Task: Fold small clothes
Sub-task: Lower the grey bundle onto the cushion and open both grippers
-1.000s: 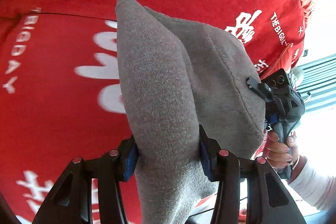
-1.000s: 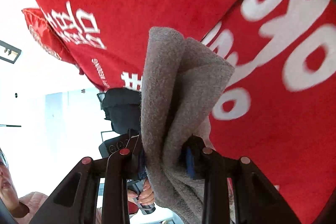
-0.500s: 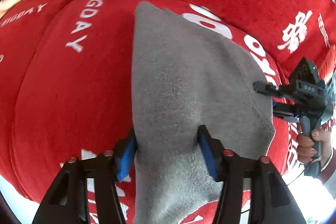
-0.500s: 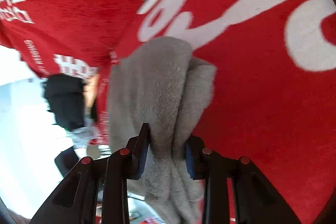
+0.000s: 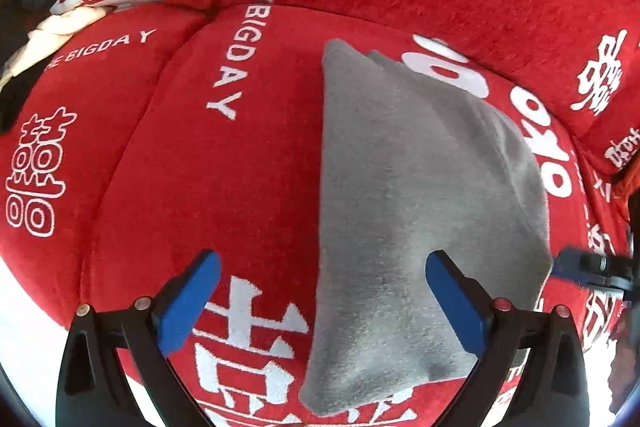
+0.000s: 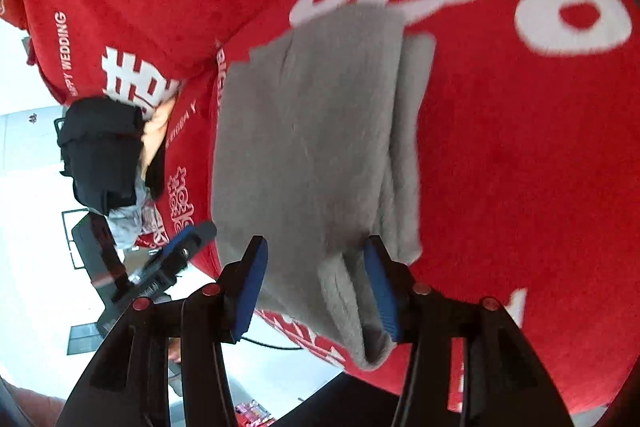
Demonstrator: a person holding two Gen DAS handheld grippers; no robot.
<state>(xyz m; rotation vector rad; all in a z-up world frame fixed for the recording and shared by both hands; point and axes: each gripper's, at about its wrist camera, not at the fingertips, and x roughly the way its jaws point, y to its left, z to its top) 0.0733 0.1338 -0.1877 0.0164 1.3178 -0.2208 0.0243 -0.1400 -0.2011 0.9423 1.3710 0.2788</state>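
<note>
While my left gripper (image 5: 320, 301) sits with its blue pads spread wide apart, the folded grey cloth (image 5: 420, 211) lies flat on the red sofa cushion (image 5: 224, 179), running from near the cushion's front edge back toward the seam with the backrest. One pad is out over bare red fabric and the other hovers over the cloth, so nothing is pinched on that side.

My right gripper (image 6: 316, 279) has its pads parted too, a narrower gap than the left. The cloth's near corner droops between them, and I honestly can't tell if either pad touches it. From this side you can see the cloth is a few layers thick, with the lower layers peeking out along the right edge.

White lettering covers the cushion, including "BIGDAY" (image 5: 236, 55) running along its left edge. Off at the far left end of the sofa sits a cream and black heap of other clothes (image 5: 44, 39). My other handheld unit shows up at the right edge of the left view, blurry.
</note>
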